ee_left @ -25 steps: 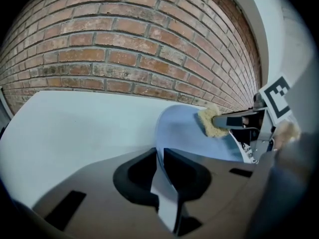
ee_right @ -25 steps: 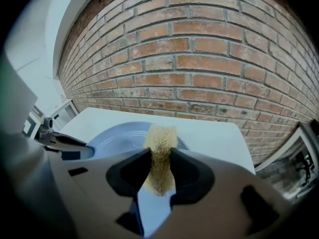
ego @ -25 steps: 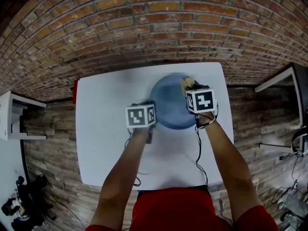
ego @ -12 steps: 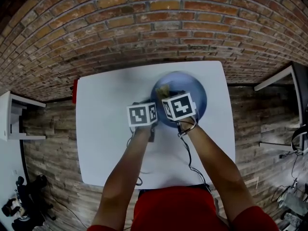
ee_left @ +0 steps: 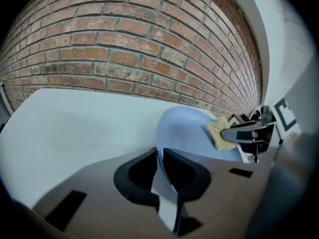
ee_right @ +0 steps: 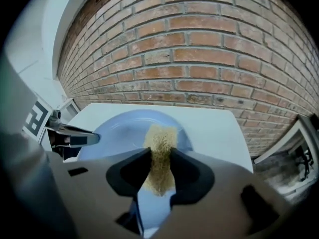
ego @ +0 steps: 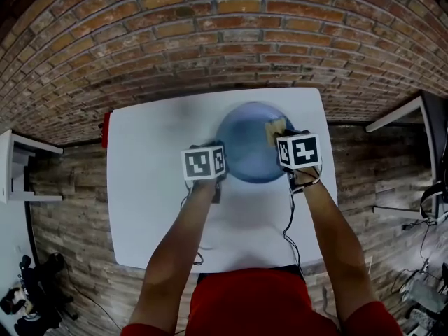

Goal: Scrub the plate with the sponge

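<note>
One plate (ego: 245,149), one sponge (ego: 274,127), one table (ego: 150,194)

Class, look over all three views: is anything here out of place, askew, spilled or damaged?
Nothing stands out. The left gripper grips the blue plate by its rim, the right gripper holds the sponge on the plate, and no spill or damage shows on the white table.

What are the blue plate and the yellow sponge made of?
The plate looks like smooth plastic or glazed ceramic: it is an even blue with a faint sheen, and I cannot tell which. The sponge looks like soft foam: it is yellowish, rough and full of tiny holes.
</note>
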Motion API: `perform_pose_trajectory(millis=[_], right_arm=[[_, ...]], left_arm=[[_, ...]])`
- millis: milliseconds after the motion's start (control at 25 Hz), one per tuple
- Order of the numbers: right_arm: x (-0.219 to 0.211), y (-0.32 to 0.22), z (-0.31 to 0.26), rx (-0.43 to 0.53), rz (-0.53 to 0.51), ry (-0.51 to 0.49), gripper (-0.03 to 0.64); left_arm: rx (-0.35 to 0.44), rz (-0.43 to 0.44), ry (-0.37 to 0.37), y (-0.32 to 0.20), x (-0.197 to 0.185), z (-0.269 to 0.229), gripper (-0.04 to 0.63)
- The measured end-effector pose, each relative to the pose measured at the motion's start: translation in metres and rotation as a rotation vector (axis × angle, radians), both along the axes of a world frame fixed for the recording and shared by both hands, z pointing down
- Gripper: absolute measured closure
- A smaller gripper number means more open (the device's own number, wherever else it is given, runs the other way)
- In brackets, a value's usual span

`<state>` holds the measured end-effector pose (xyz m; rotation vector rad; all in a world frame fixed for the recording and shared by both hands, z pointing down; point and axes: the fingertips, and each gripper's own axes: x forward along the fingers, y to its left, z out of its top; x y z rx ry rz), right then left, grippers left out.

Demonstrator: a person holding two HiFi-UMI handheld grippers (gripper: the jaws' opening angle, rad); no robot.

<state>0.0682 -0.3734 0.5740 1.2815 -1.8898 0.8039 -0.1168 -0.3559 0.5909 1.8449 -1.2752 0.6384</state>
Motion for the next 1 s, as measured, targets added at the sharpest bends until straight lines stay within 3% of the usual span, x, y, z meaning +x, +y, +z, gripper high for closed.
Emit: perform_pose_trajectory(millis=[160,400,560,760,1000], right_arm=[[0.006,0.006,-0.004,0.001,0.013,0.003,0.497],[-0.087,0.035,-0.01,-0.019,-0.12,-0.112,0.497],[-0.126,0.048,-0.004,-0.039,-0.17,-0.128,0.497],[-0.103,0.044,-0.002,-0.037,-0.148,-0.102,0.497],[-0.027,0.039,0.001,-0.039,-0.042,-0.025,0.497]], left_arm=[[0.0,-0.002,0.001,0.0,0.001,0.0,0.548],[0.001,-0.009,0.007,0.0,0.0,0.0,0.548],[0.0,-0.02,0.014,0.0,0.0,0.001,0.551],[0.001,-0.025,0.015,-0.001,-0.001,0.0,0.552],[0.001,-0.02,0.009,-0.001,-0.001,0.0,0.552]])
